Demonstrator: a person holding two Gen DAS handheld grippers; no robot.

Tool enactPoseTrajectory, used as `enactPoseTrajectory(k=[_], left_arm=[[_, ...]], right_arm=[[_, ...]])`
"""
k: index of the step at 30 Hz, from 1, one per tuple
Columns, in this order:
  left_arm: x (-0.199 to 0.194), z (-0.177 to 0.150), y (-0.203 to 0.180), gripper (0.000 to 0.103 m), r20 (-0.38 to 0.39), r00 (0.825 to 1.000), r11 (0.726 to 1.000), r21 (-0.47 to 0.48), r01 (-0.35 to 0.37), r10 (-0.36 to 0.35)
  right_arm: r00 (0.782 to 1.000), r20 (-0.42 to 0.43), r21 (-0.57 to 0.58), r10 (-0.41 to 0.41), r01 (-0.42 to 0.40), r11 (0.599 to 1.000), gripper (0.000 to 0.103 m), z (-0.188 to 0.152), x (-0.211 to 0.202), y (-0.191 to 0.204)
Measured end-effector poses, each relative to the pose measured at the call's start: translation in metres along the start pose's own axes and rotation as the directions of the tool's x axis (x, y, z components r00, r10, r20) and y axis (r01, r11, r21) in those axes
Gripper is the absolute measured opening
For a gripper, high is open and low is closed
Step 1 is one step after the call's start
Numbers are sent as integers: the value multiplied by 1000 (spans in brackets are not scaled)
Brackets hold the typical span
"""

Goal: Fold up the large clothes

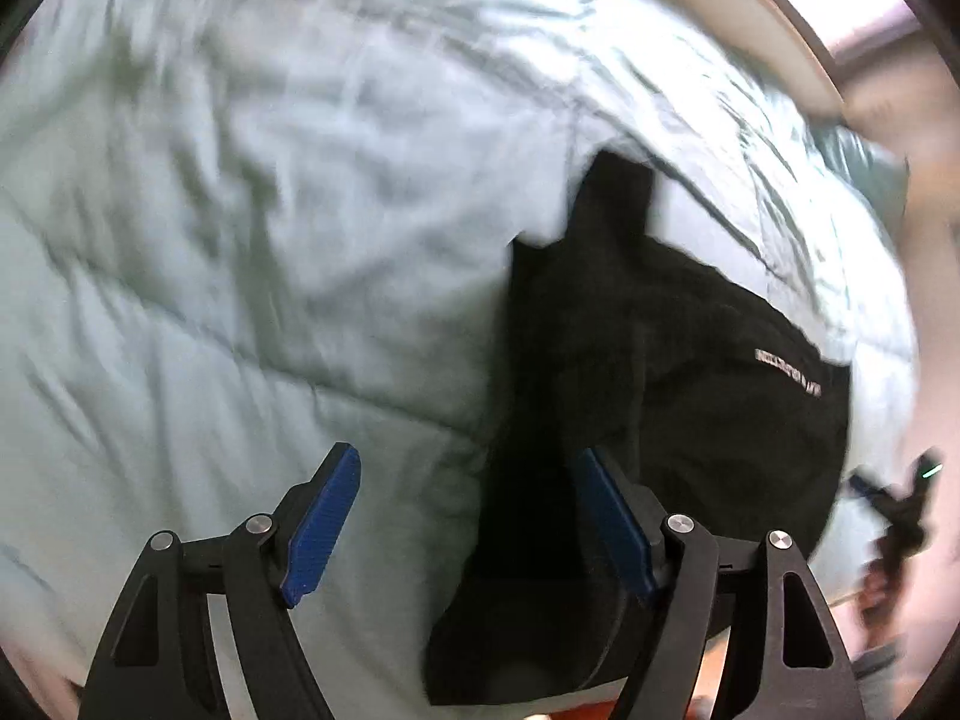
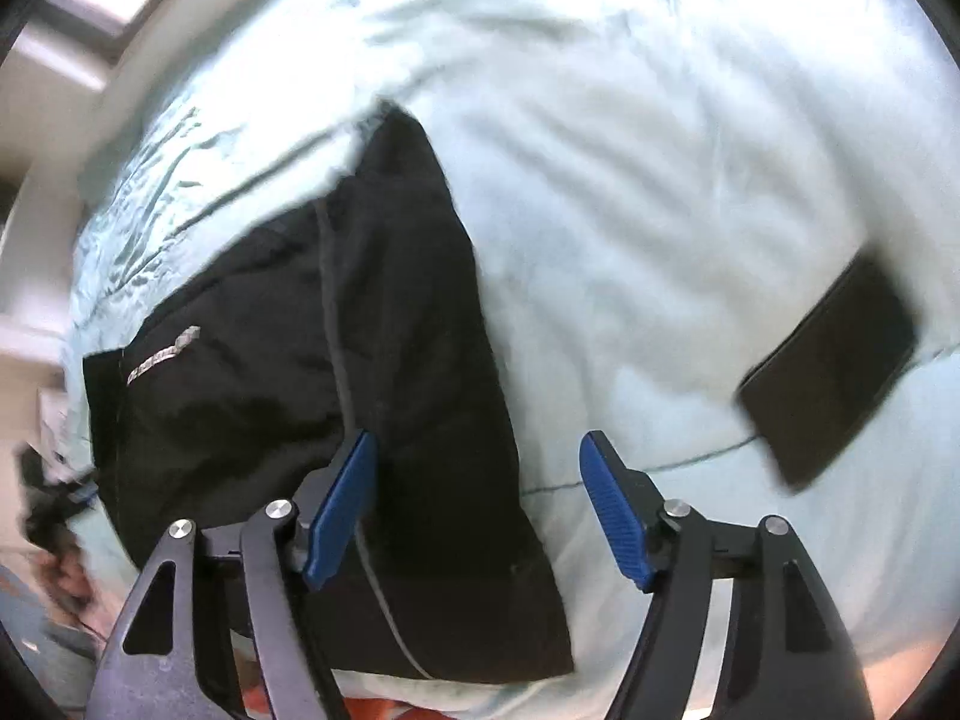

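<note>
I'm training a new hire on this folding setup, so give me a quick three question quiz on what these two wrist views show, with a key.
1. True or false: the left claw is clamped shut on the black garment.
2. Which surface is the garment lying on? A) a wooden table B) a pale green quilt C) a tiled floor
3. Fill in: in the right wrist view, the flat dark object lies on the quilt to the ____ of the garment.

Key
1. False. Both the left claw and the right claw are open, with no pad pressing on cloth.
2. B, the pale green quilt.
3. Right, and apart from the garment; blur hides what it is.
</note>
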State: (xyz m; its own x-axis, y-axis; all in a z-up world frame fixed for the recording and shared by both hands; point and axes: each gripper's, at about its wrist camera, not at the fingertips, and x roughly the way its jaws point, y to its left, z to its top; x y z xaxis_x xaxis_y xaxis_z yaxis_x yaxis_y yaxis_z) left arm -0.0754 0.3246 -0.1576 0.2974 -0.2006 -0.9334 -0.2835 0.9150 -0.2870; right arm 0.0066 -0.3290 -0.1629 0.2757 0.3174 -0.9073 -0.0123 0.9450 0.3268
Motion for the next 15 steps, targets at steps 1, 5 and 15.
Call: enactPoseTrajectory(k=[1, 5, 15], left_arm=[[-10, 2, -14, 78, 23, 1000, 999, 38, -11, 10], [-27, 0, -80, 78, 89, 996, 984, 178, 5, -21], [89, -30, -154, 78, -83, 995, 968, 250, -35, 57]], right_arm=[[1000, 23, -22, 8, -8, 1000, 74, 3, -7, 12], [998, 58, -121, 17, -10, 993, 74, 6, -16, 71], [971, -113, -192, -212, 188, 963, 74, -28, 96, 146]])
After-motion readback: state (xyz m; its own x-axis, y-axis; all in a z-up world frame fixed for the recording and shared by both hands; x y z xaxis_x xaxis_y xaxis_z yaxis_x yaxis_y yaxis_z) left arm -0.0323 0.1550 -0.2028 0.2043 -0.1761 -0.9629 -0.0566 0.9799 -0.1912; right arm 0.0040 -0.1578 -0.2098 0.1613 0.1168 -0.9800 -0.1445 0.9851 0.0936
